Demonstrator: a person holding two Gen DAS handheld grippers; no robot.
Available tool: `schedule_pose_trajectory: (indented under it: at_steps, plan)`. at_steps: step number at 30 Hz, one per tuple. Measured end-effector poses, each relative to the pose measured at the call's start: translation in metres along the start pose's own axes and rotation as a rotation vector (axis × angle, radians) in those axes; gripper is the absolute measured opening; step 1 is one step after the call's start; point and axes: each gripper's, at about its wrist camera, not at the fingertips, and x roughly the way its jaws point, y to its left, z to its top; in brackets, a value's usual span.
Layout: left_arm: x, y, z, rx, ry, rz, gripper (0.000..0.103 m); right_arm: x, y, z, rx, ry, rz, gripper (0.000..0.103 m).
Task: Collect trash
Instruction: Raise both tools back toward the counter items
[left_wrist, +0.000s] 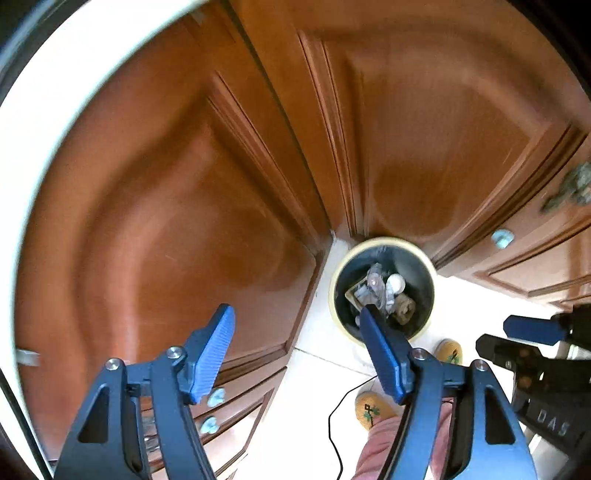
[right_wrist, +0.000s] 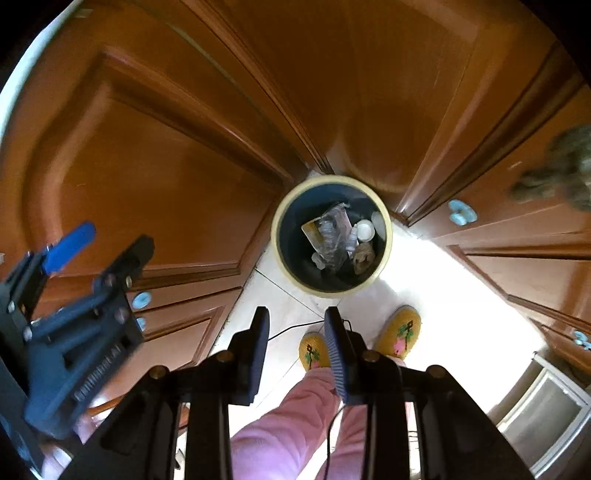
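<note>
A round trash bin (left_wrist: 384, 244) with a cream rim and dark liner stands on the white floor in the corner of the wooden cabinets; it also shows in the right wrist view (right_wrist: 280, 236). Inside lies trash (right_wrist: 336, 236): a crumpled clear plastic bottle, a small white cup, a yellowish card and a brown wad. My left gripper (left_wrist: 299, 343) is open and empty, high above the floor to the left of the bin. My right gripper (right_wrist: 297, 339) is open and empty, above the floor just in front of the bin.
Brown wooden cabinet doors (right_wrist: 166, 177) with pale blue knobs (right_wrist: 461, 214) surround the bin. The person's yellow slippers (right_wrist: 400, 330) and pink trouser leg (right_wrist: 288, 417) are below the grippers. A thin black cable (left_wrist: 332, 424) trails on the floor. A white countertop edge (left_wrist: 44, 96) curves at the left.
</note>
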Motion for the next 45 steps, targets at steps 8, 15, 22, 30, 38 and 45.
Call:
schedule_pose_trajectory:
  at_steps: [8,15,22,30,38,45]
  plan:
    - [-0.135,0.034,0.034,-0.028,-0.178,-0.044,0.079,-0.138,0.034,-0.025,-0.071,-0.15,-0.018,0.031]
    - [-0.247,0.049,0.059,-0.012,-0.393,-0.111,0.086,-0.257,0.048,-0.043,-0.096,-0.352,-0.091,0.035]
    - [-0.331,0.05,0.073,-0.01,-0.618,-0.19,0.096,-0.336,0.039,-0.063,-0.062,-0.523,-0.167,0.04]
    - [-0.379,0.04,0.101,-0.007,-0.766,-0.283,0.102,-0.392,0.016,-0.054,0.023,-0.605,-0.221,0.04]
    - [-0.388,0.011,0.177,-0.017,-0.782,-0.301,0.102,-0.458,-0.019,-0.004,-0.005,-0.665,-0.266,0.04]
    - [-0.355,-0.042,0.286,0.036,-0.668,-0.243,0.102,-0.49,-0.082,0.087,-0.013,-0.682,-0.25,0.04]
